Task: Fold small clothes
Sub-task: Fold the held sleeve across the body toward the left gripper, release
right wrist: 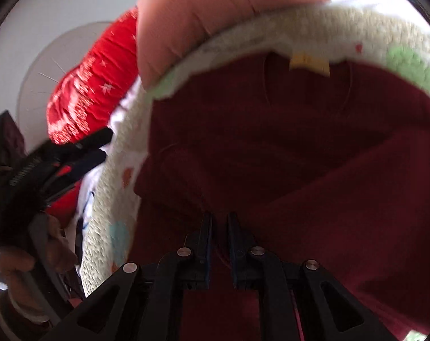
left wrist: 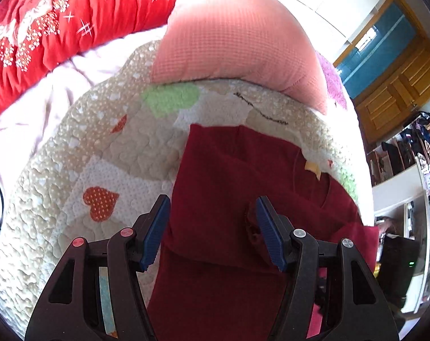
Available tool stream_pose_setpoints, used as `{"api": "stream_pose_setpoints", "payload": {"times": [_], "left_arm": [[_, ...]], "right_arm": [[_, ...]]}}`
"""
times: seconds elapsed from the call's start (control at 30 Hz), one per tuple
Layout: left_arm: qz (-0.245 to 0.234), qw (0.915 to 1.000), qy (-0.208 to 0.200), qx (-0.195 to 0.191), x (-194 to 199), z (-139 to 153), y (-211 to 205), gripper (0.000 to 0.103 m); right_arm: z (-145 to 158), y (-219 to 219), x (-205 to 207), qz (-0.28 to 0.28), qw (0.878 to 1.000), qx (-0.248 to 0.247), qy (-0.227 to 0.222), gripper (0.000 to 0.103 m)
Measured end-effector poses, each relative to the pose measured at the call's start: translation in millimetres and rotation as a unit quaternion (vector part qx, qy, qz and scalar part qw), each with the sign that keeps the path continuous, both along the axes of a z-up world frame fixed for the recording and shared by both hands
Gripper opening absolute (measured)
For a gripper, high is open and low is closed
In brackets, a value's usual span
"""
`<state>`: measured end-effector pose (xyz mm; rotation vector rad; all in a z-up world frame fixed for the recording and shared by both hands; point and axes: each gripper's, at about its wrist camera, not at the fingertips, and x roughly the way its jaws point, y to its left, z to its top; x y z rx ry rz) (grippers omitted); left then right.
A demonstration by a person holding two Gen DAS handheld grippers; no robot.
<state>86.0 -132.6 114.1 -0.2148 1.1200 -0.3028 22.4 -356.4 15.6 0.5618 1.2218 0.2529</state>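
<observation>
Dark red fabric fills my view: the shirt (left wrist: 232, 187) lies on the quilt (left wrist: 107, 142), directly under and ahead of both tools. My left gripper (left wrist: 212, 227) hangs wide open above it, gripping nothing. My right gripper (right wrist: 219, 221) is clamped on a raised fold of the shirt.

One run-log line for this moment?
left gripper: open above shirt | right gripper: shut on shirt fold | surface: quilt

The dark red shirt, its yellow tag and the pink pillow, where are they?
Dark red shirt (left wrist: 229, 176): left wrist view, folded body.
Yellow tag (left wrist: 313, 168): left wrist view, at the neckline.
Pink pillow (left wrist: 232, 39): left wrist view, middle.
</observation>
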Motion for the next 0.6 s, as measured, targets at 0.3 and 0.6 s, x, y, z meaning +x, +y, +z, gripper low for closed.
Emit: {"api": "stream_pose_setpoints", "payload": {"times": [0.3, 0.6], "left_arm": [[-0.07, 0.9974, 0.016, 0.001, -4.2, -19.6, -44.0, 0.067], [-0.108, 0.9932, 0.037, 0.023, -9.2, -49.2, -86.5, 0.014]], "right_arm": [[72.5, -67.0, -59.2, -0.071, 0.996, -0.018, -0.059, 0.041], [67.7, -141.5, -113.9, -0.212, 0.976, -0.002, -0.038, 0.041]]}}
